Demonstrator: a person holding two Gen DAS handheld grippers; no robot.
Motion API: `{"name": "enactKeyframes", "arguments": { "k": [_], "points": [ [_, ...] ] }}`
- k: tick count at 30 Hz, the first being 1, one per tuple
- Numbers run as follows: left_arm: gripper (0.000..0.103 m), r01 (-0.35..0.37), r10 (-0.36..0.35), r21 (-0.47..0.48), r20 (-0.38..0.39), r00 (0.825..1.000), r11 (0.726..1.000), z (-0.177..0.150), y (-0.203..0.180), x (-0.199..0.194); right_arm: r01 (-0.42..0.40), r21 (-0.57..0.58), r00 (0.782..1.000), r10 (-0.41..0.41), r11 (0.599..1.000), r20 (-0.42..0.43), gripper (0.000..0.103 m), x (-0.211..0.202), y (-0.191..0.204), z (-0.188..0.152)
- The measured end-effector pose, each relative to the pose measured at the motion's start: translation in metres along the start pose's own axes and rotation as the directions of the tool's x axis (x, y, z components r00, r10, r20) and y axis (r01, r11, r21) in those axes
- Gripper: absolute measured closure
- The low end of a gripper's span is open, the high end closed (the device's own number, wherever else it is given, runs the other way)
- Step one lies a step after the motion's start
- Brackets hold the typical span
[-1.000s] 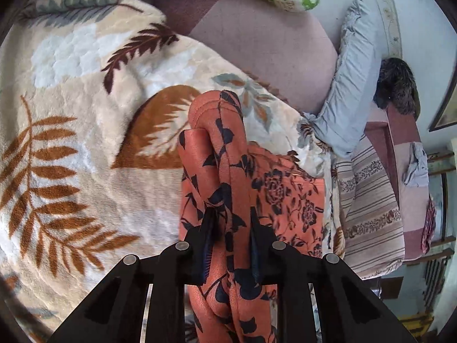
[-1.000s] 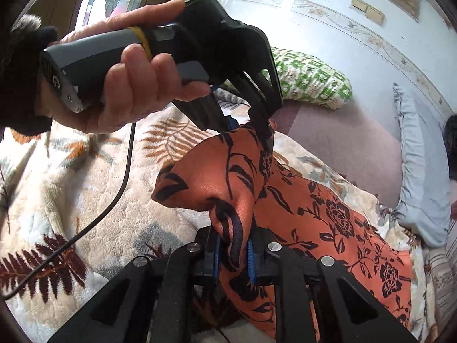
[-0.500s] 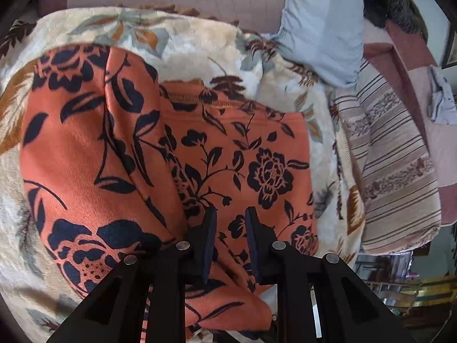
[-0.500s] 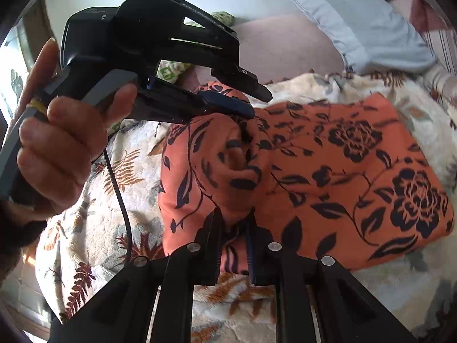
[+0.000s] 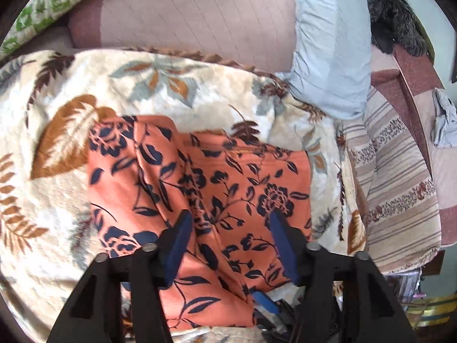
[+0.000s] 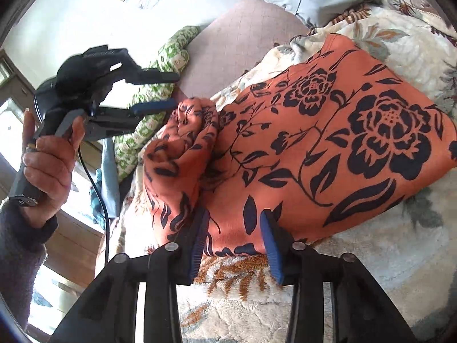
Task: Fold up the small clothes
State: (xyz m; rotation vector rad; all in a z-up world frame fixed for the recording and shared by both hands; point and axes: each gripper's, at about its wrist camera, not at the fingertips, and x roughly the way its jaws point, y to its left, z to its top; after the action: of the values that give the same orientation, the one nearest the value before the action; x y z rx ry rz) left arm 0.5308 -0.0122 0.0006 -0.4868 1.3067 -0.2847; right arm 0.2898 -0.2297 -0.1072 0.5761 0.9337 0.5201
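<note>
Orange cloth (image 5: 200, 194) with a dark floral print lies folded on a cream blanket (image 5: 57, 228) patterned with brown and grey leaves, which covers a bed. In the left wrist view the cloth sits in the middle of the blanket, one layer doubled over the left part and a stitched hem along its far edge. The left gripper (image 5: 228, 245) hangs over the near part of the cloth, its blue-padded fingers (image 5: 177, 245) spreading apart; cloth shows in the gap below them, but the pads do not press on it.

In the right wrist view the right gripper (image 6: 232, 243) sits low at the near edge of the cloth (image 6: 328, 148). Its fingers (image 6: 198, 243) are also spreading, with the cloth's edge between them and neither pad pinching it. A bunched, rounded fold of the cloth rises at the left. Further left, a hand (image 6: 48, 165) in a dark sleeve grips the handle of the left gripper (image 6: 160, 91), whose fingers stand apart in the air beside that bunched fold, well clear of it.

Beyond the blanket are a pinkish mattress cover (image 5: 194, 14), a pale blue pillow (image 5: 331, 43) at the far right, a green-and-white pillow (image 5: 42, 8) at the far left, and striped fabric (image 5: 397, 194) on the right.
</note>
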Motion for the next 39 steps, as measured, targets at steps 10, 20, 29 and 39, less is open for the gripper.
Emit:
{"name": "enactKeyframes", "arguments": {
  "k": [10, 20, 29, 39],
  "points": [
    [0.041, -0.141, 0.127, -0.130, -0.105, 0.986, 0.981, 0.007, 0.058, 0.036, -0.242, -0.039, 0.970, 0.241, 0.970, -0.027, 0.026, 0.020, 0.063, 0.014],
    [0.040, -0.196, 0.203, 0.057, -0.203, 0.958, 0.979, 0.028, 0.054, 0.060, -0.088, -0.353, 0.993, 0.054, 0.932, -0.105, 0.037, 0.092, 0.148, -0.013],
    [0.084, -0.032, 0.049, 0.100, -0.172, 0.984, 0.994, 0.000, 0.001, 0.048, -0.127, -0.201, 0.991, 0.117, 0.971, -0.058, 0.096, 0.059, 0.109, 0.007],
    [0.084, 0.001, 0.033, 0.144, -0.235, 0.971, 0.990, -0.052, -0.068, 0.141, -0.006, 0.102, 1.000, 0.005, 0.995, 0.011, 0.094, -0.003, -0.027, -0.007]
  ]
}}
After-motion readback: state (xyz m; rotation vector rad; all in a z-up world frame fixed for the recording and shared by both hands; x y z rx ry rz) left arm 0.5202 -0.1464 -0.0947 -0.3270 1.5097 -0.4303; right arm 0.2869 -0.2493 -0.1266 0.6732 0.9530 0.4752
